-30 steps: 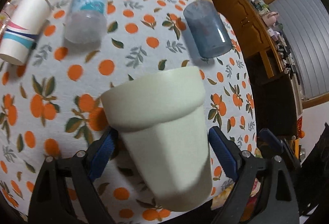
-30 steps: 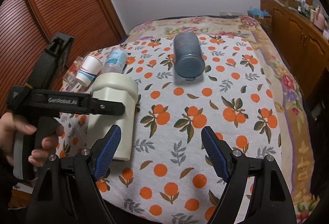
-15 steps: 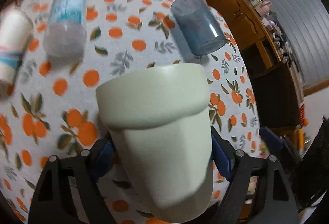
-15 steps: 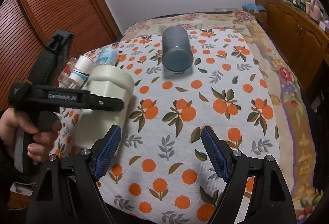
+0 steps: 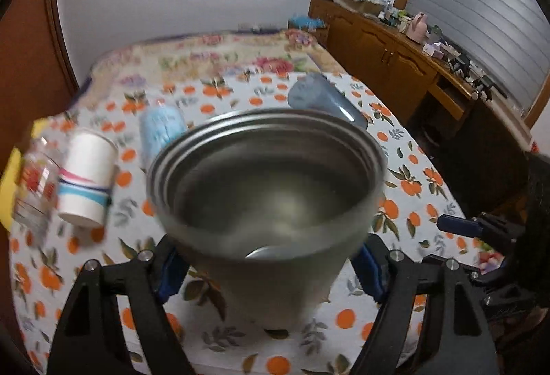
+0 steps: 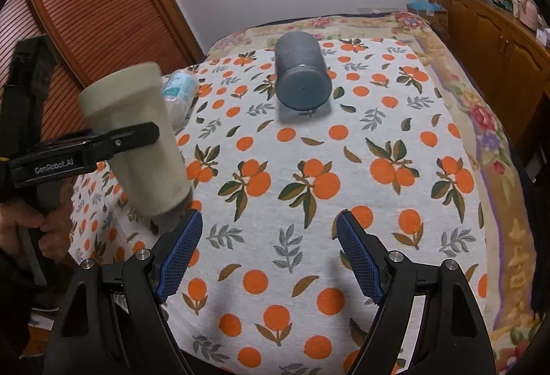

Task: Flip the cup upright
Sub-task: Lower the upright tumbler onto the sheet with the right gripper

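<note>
Cup [image 5: 268,203]: clamped in the left tool [image 5: 268,271], lifted over the cloth [image 6: 343,168]; mouth toward the left camera, long axis tilted, base lower right in the right view.
Inside: steel, a small disc at the bottom.
Left view only: paper cup [image 5: 87,179] and bottle [image 5: 161,127], lying.
Right tool [image 6: 268,251]: jaws apart, gripping nothing.
Blue cup [image 6: 302,79]: lying on its side.

The cream cup [image 6: 134,137] hung tilted above the tablecloth's [image 6: 343,168] left edge, clamped in the left gripper [image 5: 268,266]. Behind it lay a plastic bottle [image 6: 178,93]; the blue tumbler [image 6: 302,79] lay farther right. The right gripper [image 6: 268,254] stood nearest, gaping over bare cloth.
</note>
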{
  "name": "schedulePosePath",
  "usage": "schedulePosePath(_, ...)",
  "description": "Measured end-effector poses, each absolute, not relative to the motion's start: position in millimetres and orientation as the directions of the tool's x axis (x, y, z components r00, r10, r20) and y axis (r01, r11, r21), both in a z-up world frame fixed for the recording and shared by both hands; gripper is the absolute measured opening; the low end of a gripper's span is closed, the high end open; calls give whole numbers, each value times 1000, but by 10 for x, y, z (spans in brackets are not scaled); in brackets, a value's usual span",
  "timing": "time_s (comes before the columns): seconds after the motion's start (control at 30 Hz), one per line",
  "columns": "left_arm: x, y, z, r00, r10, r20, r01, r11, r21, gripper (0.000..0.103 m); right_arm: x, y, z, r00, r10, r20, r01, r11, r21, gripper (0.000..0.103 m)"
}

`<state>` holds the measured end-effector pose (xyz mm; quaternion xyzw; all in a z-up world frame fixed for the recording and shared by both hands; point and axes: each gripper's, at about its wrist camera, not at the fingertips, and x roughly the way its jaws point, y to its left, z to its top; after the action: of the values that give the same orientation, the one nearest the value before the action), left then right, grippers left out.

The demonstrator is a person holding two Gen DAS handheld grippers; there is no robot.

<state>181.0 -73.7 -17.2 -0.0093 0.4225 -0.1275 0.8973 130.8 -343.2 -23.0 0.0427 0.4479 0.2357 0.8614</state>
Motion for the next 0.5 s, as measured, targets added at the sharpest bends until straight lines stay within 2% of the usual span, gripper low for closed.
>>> schedulePosePath(0.13, 1784, -765, -224, 625, -214, -751, 241, 968, -75, 79, 1300, -3394, -259, 485, 444, -753, -371, 885, 283, 82)
schedulePosePath(0.5, 1773, -728, -285, 663, -209, -718, 217, 973, -83, 80, 1258, -3368, -184, 534, 432, -727, -373, 892, 256, 82)
